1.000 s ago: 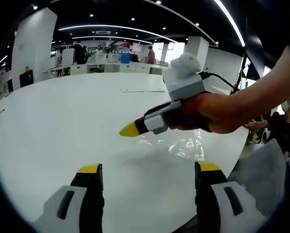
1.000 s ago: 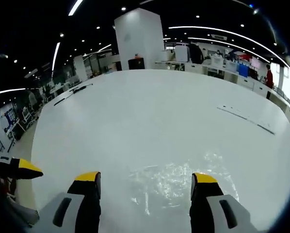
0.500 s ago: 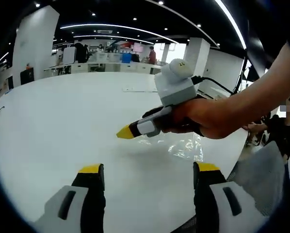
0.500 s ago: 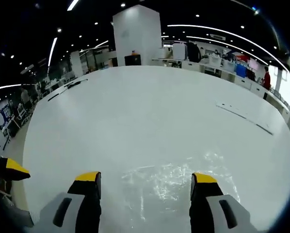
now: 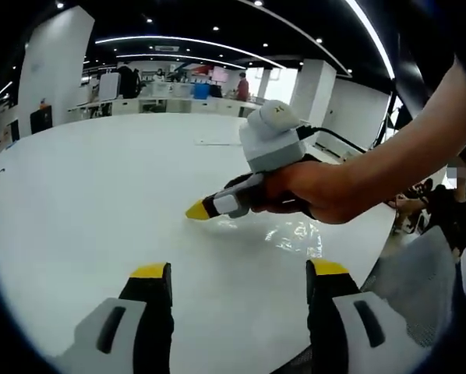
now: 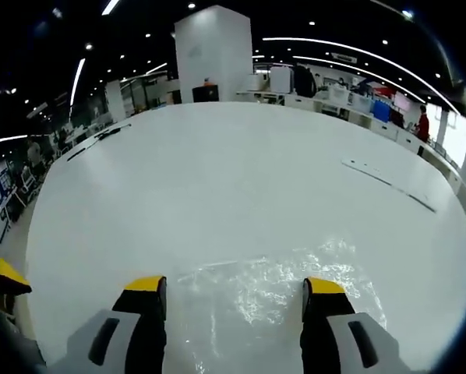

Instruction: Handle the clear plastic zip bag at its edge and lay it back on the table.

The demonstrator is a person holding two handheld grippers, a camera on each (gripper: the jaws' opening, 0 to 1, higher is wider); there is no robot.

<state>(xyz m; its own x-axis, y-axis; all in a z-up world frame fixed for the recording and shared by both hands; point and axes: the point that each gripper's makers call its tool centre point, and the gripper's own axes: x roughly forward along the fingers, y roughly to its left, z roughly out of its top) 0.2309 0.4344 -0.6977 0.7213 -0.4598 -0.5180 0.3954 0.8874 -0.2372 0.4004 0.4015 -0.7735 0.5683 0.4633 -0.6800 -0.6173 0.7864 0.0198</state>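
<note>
Lay flat and crinkled on the white table [image 6: 217, 171], the clear bag [image 6: 272, 292], just ahead of the right gripper [image 6: 235, 292] and partly between its yellow-tipped jaws. Stood wide apart over the film, those jaws, with nothing pinched; whether the tips touched the plastic could not be told. Ran leftward from the bag's far left corner, a thin straight edge of the film.

Seen from the left gripper view, glinted the same bag [image 5: 299, 238] near the table's [image 5: 85, 187] right edge, under and just beyond the hand [image 5: 319, 191] wrapped around the right gripper [image 5: 198, 210]. Pointed left and slightly down, that gripper's yellow tip, close above the tabletop at the bag's left side; only one tip showed from this angle.

Hung open too, the left gripper [image 5: 239, 273], both jaws spread over bare table nearer than the bag, holding nothing and well apart from the film. Peeked into the right gripper view at the near left, a yellow tip of the left gripper [image 6: 3, 274], off the table's edge.

Lay far off on the right of the table a thin dark strip [image 6: 389, 183], and near the far left edge a dark cable [image 6: 93, 140]. Stood beyond the table a white pillar [image 6: 213, 54], desks and a few people under ceiling lights.
</note>
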